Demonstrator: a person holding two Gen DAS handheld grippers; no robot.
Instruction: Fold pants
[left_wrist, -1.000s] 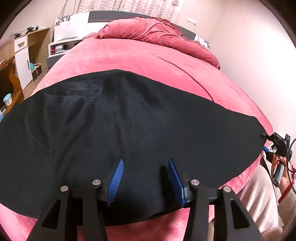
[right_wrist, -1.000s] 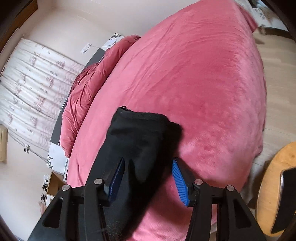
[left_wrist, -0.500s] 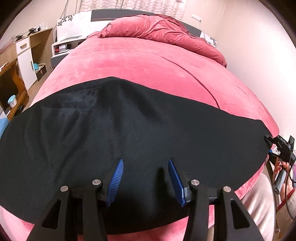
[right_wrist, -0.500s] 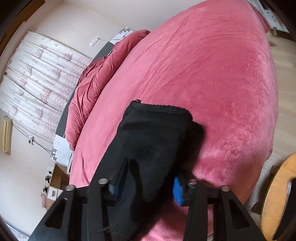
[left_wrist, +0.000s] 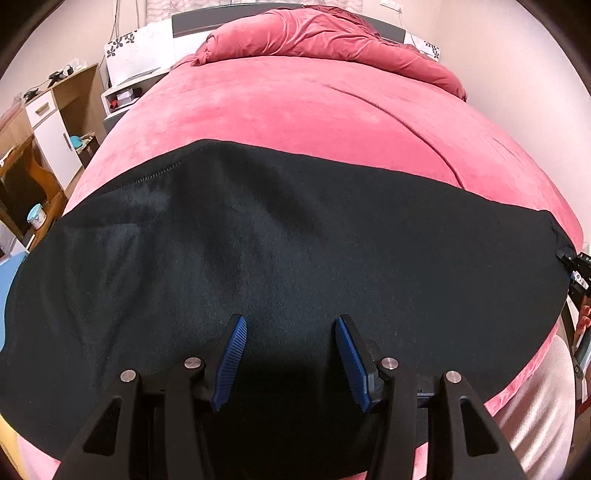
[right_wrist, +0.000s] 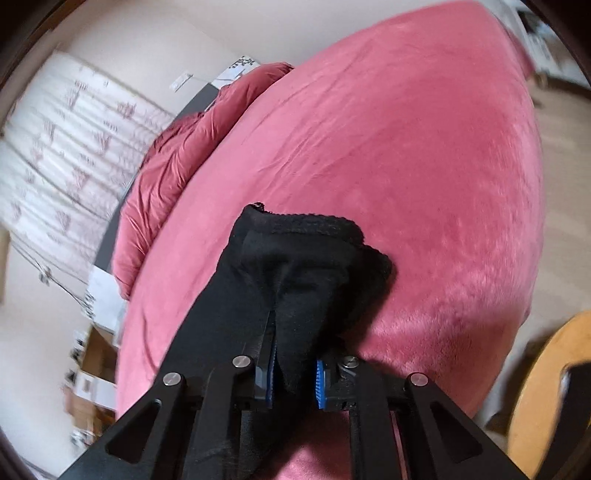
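The black pants (left_wrist: 280, 258) lie spread flat across the near part of a pink bed (left_wrist: 314, 110). My left gripper (left_wrist: 291, 339) is open, its blue-padded fingers hovering just over the near middle of the fabric, holding nothing. My right gripper (right_wrist: 293, 373) is shut on the hem end of the pants (right_wrist: 306, 266), which bunches up between the pads. That gripper also shows in the left wrist view (left_wrist: 574, 269) at the far right end of the garment.
A crumpled pink duvet (left_wrist: 332, 40) lies by the headboard. Wooden shelves and a white cabinet (left_wrist: 48, 125) stand left of the bed. A round wooden stool (right_wrist: 554, 398) stands by the bed's right corner. A wall runs along the far side.
My right gripper has closed on the pants' end, which now bunches between its pads. My left gripper has stayed open over the fabric, the view shifting slightly.
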